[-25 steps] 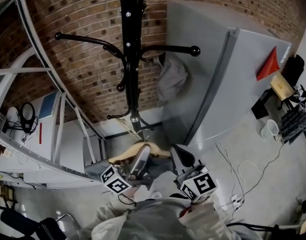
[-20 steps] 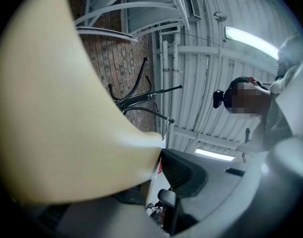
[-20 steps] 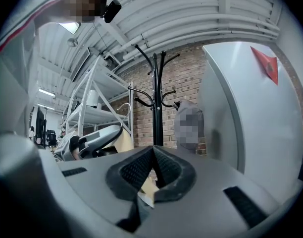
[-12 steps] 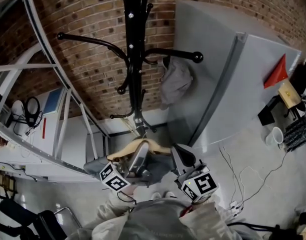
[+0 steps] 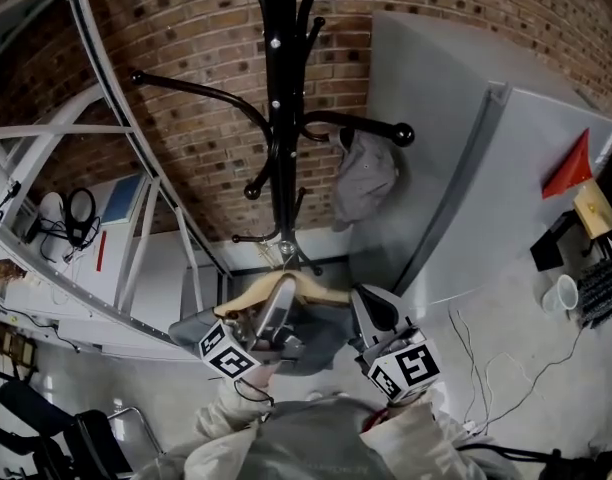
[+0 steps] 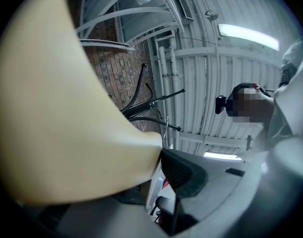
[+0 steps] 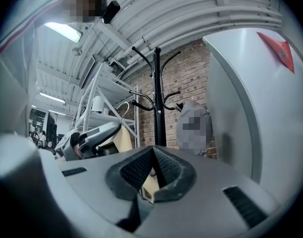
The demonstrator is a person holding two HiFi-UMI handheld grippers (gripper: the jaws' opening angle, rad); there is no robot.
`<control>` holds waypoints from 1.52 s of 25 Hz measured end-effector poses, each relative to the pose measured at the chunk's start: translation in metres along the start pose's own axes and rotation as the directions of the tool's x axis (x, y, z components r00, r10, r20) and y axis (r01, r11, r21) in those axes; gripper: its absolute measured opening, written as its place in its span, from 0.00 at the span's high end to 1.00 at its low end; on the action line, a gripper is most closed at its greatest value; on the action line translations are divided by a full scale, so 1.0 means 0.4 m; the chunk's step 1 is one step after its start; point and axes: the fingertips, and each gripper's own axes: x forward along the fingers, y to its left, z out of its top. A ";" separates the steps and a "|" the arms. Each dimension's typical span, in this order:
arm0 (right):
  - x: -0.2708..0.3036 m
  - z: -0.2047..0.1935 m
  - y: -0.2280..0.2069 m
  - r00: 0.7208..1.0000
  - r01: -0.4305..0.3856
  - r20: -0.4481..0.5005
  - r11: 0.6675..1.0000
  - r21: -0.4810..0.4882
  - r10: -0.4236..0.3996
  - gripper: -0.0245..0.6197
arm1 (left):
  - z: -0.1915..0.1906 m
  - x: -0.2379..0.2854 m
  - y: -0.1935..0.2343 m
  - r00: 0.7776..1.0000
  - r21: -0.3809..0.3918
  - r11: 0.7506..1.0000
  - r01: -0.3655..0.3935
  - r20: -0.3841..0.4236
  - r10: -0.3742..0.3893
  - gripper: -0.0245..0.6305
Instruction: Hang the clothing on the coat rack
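Observation:
The black coat rack [image 5: 277,118] stands against the brick wall, and a grey garment [image 5: 364,178] hangs from its right hook. Below it a cream wooden hanger [image 5: 251,293] carries dark grey clothing [image 5: 321,333]. My left gripper [image 5: 284,290] is shut on the hanger's middle. In the left gripper view the hanger [image 6: 57,108] fills the left side, pressed against the dark pad [image 6: 183,170], with the rack [image 6: 141,100] beyond. My right gripper [image 5: 366,303] sits at the hanger's right end. In the right gripper view its jaws [image 7: 153,162] are closed with a cream piece between them.
A tall grey cabinet [image 5: 486,168] with a red triangle stands right of the rack. White metal shelving [image 5: 116,168] runs along the left. Cables and a white cup [image 5: 566,293] lie on the floor at the right.
Both grippers and the hanger have edged up and closer to the rack's pole. Neither grip has changed.

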 end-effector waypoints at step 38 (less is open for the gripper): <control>0.130 0.005 -0.122 1.000 -0.009 0.017 1.000 -0.017 0.009 0.93 | 0.141 0.155 0.173 0.994 0.027 0.999 0.022 0.105 -0.024 0.81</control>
